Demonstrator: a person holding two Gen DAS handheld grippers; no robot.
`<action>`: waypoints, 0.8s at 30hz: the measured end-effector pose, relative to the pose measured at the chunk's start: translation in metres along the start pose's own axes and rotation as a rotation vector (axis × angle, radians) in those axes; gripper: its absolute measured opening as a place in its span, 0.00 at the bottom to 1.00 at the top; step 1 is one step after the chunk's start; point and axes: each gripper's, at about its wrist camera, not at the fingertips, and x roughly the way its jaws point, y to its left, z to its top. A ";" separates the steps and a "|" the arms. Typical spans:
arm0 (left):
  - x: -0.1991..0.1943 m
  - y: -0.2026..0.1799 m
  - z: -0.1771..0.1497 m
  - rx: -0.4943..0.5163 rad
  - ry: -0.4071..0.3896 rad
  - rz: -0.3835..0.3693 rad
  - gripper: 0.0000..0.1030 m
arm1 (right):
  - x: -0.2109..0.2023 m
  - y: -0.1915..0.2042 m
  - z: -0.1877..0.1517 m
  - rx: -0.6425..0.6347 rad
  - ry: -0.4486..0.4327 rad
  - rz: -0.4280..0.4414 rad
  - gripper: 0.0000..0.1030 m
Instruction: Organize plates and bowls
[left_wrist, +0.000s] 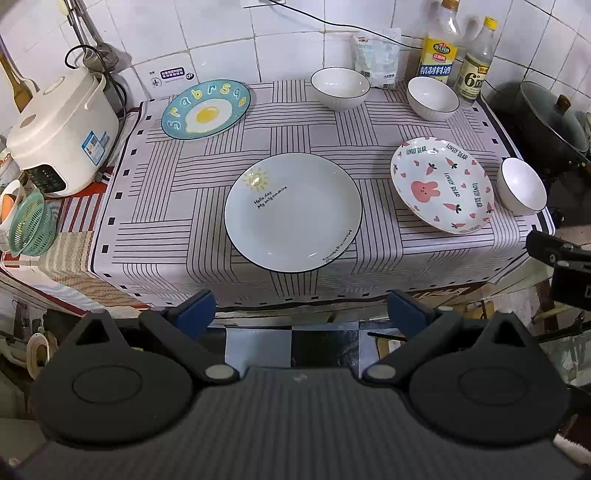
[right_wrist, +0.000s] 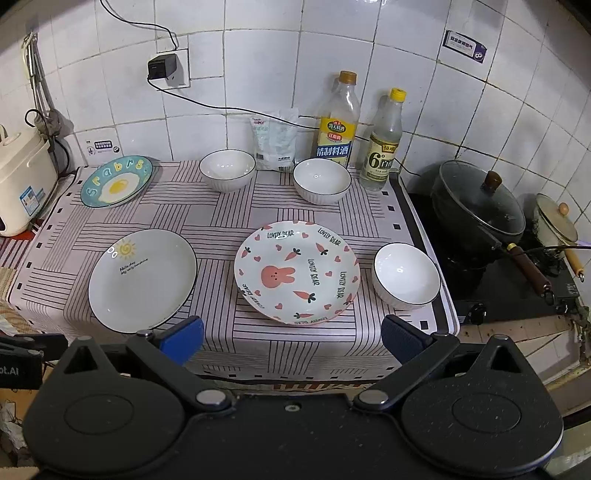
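On the striped cloth lie a pale plate with a sun drawing (left_wrist: 293, 212) (right_wrist: 142, 279), a pink rabbit plate (left_wrist: 442, 184) (right_wrist: 296, 272) and a blue fried-egg plate (left_wrist: 205, 108) (right_wrist: 116, 181) at the back left. Three white bowls stand apart: back middle (left_wrist: 340, 88) (right_wrist: 227, 170), back right (left_wrist: 433, 97) (right_wrist: 321, 180) and front right (left_wrist: 521, 185) (right_wrist: 406, 275). My left gripper (left_wrist: 301, 314) is open and empty, in front of the sun plate, off the counter edge. My right gripper (right_wrist: 291, 338) is open and empty, just in front of the rabbit plate.
A white rice cooker (left_wrist: 61, 134) stands at the left and a green colander (left_wrist: 31, 223) beside it. Two bottles (right_wrist: 338, 122) (right_wrist: 384, 142) and a bag (right_wrist: 275, 140) line the tiled wall. A lidded black wok (right_wrist: 480, 208) sits on the stove at the right.
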 end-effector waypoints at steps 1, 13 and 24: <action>0.000 0.001 0.001 -0.007 -0.001 -0.003 0.98 | -0.002 -0.001 0.000 0.009 -0.016 -0.003 1.00; -0.003 0.019 0.004 -0.064 -0.016 0.003 0.98 | -0.007 -0.014 0.000 0.084 -0.085 -0.011 1.00; -0.007 0.010 0.003 -0.054 -0.063 0.001 0.98 | -0.007 -0.014 0.000 0.053 -0.127 -0.019 1.00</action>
